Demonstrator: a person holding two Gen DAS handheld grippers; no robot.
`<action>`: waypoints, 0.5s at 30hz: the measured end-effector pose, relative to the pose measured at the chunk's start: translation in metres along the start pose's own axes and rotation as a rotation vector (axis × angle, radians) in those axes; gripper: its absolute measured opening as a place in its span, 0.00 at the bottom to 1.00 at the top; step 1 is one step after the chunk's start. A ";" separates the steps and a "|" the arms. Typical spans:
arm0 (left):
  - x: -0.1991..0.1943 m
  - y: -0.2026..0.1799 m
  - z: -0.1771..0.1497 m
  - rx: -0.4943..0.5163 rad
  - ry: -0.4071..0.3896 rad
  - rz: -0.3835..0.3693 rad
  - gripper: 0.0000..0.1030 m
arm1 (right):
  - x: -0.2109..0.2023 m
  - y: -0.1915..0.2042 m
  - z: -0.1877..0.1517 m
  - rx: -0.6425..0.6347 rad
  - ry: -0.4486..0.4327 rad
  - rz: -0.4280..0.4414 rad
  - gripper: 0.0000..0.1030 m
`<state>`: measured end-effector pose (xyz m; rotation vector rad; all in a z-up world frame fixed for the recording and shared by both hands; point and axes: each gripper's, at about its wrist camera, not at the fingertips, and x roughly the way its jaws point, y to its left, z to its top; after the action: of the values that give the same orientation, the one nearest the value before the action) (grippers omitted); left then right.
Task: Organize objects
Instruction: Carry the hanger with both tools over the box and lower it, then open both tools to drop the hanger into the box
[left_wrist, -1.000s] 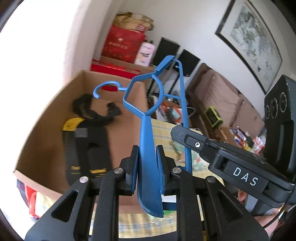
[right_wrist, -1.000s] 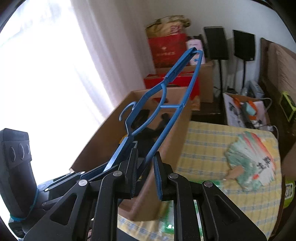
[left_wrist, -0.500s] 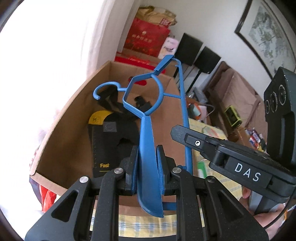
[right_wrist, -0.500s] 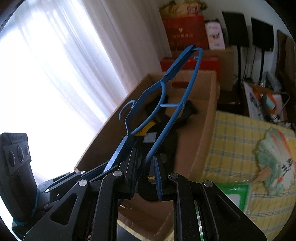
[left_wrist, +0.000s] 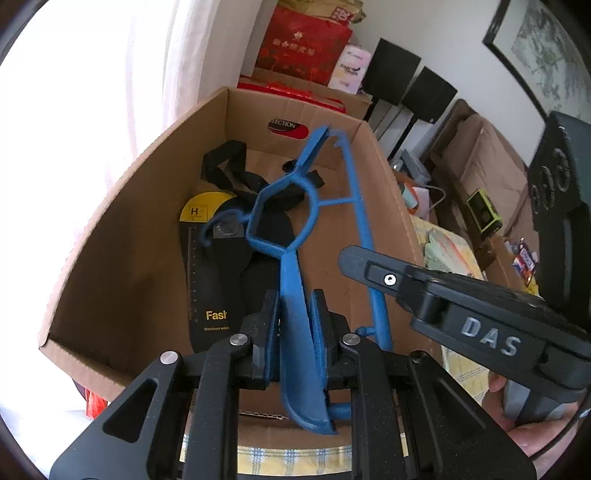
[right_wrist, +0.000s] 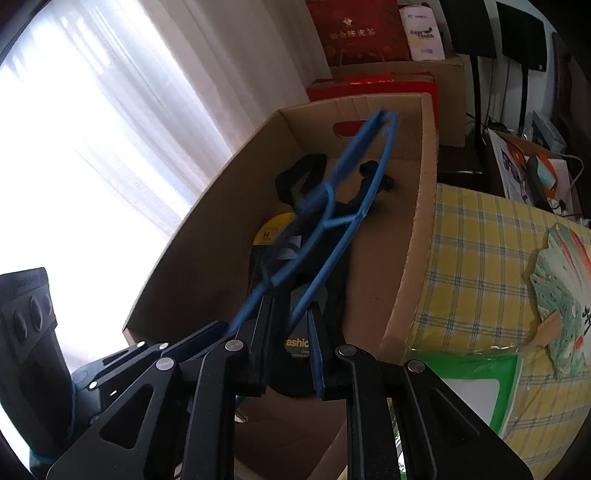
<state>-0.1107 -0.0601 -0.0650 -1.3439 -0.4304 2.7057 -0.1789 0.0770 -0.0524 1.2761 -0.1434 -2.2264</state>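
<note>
Blue hanger held over the cardboard box

The blue hanger (left_wrist: 295, 280) is clamped by the left gripper (left_wrist: 295, 325) and the right gripper (right_wrist: 288, 328) (both closed on it), above the cardboard box (left_wrist: 122, 229), near its front edge.

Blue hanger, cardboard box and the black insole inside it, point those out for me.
blue hanger (left_wrist: 291, 280), left wrist view, on its flat shoulder.
cardboard box (left_wrist: 122, 236), left wrist view, on its left wall.
black insole (left_wrist: 214, 280), left wrist view, on its middle.

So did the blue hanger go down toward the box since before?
Yes. The blue hanger, held in both tongs, has sunk toward the cardboard box: earlier its far tip stood above the box's back wall, now it sits in front of that wall.
</note>
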 end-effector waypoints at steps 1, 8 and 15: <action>0.000 -0.002 0.000 0.007 -0.001 0.004 0.15 | 0.002 -0.001 0.000 0.003 0.009 -0.007 0.16; -0.001 0.002 0.006 -0.003 0.005 0.006 0.15 | 0.004 -0.002 0.002 -0.020 0.007 -0.076 0.17; -0.009 0.013 0.005 -0.022 0.000 0.017 0.44 | -0.009 -0.003 0.001 0.001 -0.007 -0.086 0.29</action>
<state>-0.1088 -0.0752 -0.0593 -1.3591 -0.4516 2.7224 -0.1773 0.0844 -0.0463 1.2980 -0.0942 -2.3037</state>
